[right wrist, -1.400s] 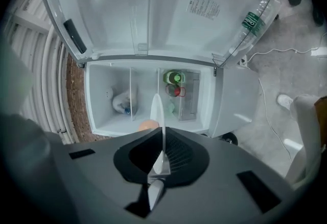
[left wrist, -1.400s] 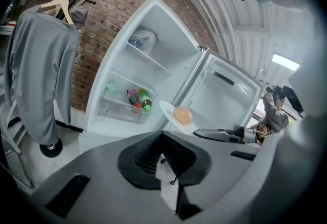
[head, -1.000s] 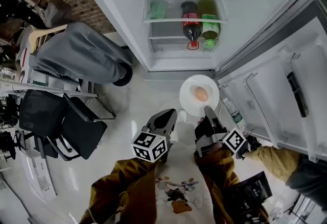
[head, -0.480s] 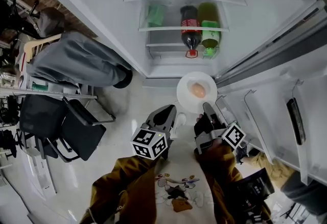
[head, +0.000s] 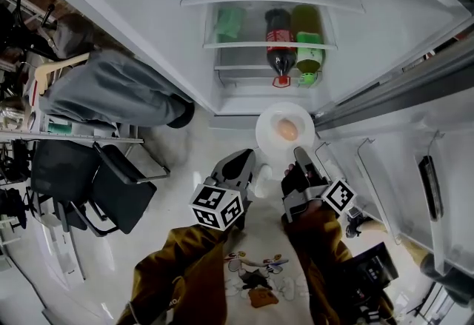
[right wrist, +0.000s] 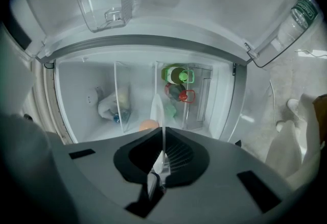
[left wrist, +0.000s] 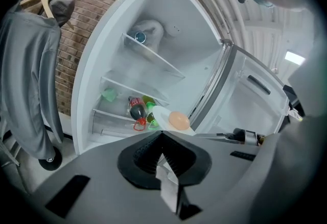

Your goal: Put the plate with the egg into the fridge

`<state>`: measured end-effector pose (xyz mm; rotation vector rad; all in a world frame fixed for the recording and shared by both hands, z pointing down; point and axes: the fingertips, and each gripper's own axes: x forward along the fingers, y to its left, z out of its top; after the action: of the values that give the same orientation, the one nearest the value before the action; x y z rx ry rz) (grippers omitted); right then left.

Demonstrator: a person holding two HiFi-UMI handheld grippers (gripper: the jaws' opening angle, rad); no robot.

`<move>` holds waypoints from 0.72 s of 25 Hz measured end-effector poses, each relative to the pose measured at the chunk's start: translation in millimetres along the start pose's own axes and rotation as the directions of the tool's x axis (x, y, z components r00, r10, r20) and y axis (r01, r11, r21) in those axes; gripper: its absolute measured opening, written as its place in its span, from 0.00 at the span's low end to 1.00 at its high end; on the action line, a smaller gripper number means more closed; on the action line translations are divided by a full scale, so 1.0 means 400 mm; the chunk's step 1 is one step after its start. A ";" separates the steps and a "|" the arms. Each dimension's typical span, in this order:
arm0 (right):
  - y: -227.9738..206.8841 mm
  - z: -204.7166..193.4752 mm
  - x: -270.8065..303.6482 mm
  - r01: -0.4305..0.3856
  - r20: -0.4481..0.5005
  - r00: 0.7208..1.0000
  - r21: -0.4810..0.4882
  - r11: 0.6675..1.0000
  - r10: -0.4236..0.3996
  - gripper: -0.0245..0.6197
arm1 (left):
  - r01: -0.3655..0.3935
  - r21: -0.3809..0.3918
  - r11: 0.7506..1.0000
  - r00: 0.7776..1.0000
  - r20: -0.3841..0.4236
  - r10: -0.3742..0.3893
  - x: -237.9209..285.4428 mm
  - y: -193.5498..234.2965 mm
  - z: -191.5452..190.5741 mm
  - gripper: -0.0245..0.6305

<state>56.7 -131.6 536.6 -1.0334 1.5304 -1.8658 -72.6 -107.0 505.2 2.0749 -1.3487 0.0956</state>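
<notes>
The plate (head: 275, 144) is held by its near rim in the right gripper (head: 299, 159), whose jaws are closed on it. In the right gripper view the plate (right wrist: 156, 108) is seen edge-on, running up from between the jaws of the right gripper (right wrist: 162, 159), with the egg (right wrist: 148, 125) just to its left. In the head view the egg (head: 287, 129) lies near the middle of the plate, and the plate is carried level in front of the open fridge (head: 148, 5), over its lower front edge. Whether it has passed inside cannot be told.

The left gripper (head: 243, 165) is held just beside the right one. In the left gripper view the jaws of the left gripper (left wrist: 161, 160) are seen closed together with nothing between them, and the plate (left wrist: 159, 114) and egg (left wrist: 179, 120) are seen beyond them.

On a shelf (head: 241, 44) inside the fridge a cola bottle (head: 278, 42) and a green bottle (head: 306, 38) are stood side by side, touching or nearly so. The door (head: 400, 146) is swung open to the right. A grey jacket (head: 111, 86) is hung to the left of the fridge, and a black chair (head: 96, 179) is seen below it in the head view.
</notes>
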 end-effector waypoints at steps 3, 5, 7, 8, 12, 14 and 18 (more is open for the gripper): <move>0.014 0.000 0.012 -0.007 0.030 1.000 0.006 1.000 0.007 0.06 | 0.016 0.014 1.000 1.000 -0.005 -0.016 0.001 0.009 0.021 0.05; 0.025 -0.011 0.015 -0.010 0.047 0.999 0.009 1.000 0.009 0.06 | 0.027 0.026 0.999 1.000 -0.008 -0.027 -0.003 0.017 0.039 0.05; 0.033 -0.018 0.016 -0.010 0.059 0.998 0.004 1.000 0.010 0.06 | 0.039 0.034 0.999 0.999 -0.007 -0.038 -0.002 0.022 0.054 0.05; 0.036 -0.020 0.017 -0.012 0.064 0.998 0.003 1.000 0.011 0.06 | 0.043 0.036 0.998 0.999 -0.007 -0.043 -0.001 0.024 0.059 0.05; 0.044 -0.018 0.024 -0.020 0.090 0.996 0.007 1.000 0.019 0.06 | 0.069 0.052 0.996 0.998 -0.012 -0.068 0.007 0.024 0.073 0.05; 0.051 -0.016 0.026 -0.027 0.101 0.994 0.004 1.000 0.026 0.06 | 0.085 0.058 0.995 0.996 -0.017 -0.084 0.010 0.022 0.078 0.05; 0.062 -0.021 0.033 -0.037 0.110 0.993 -0.006 0.999 0.037 0.06 | 0.109 0.069 0.992 0.994 -0.020 -0.108 0.006 0.020 0.094 0.05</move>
<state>40.3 -142.7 515.0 -1.0841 1.4800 -1.7510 -88.5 -131.9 480.4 2.1966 -1.2366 0.1142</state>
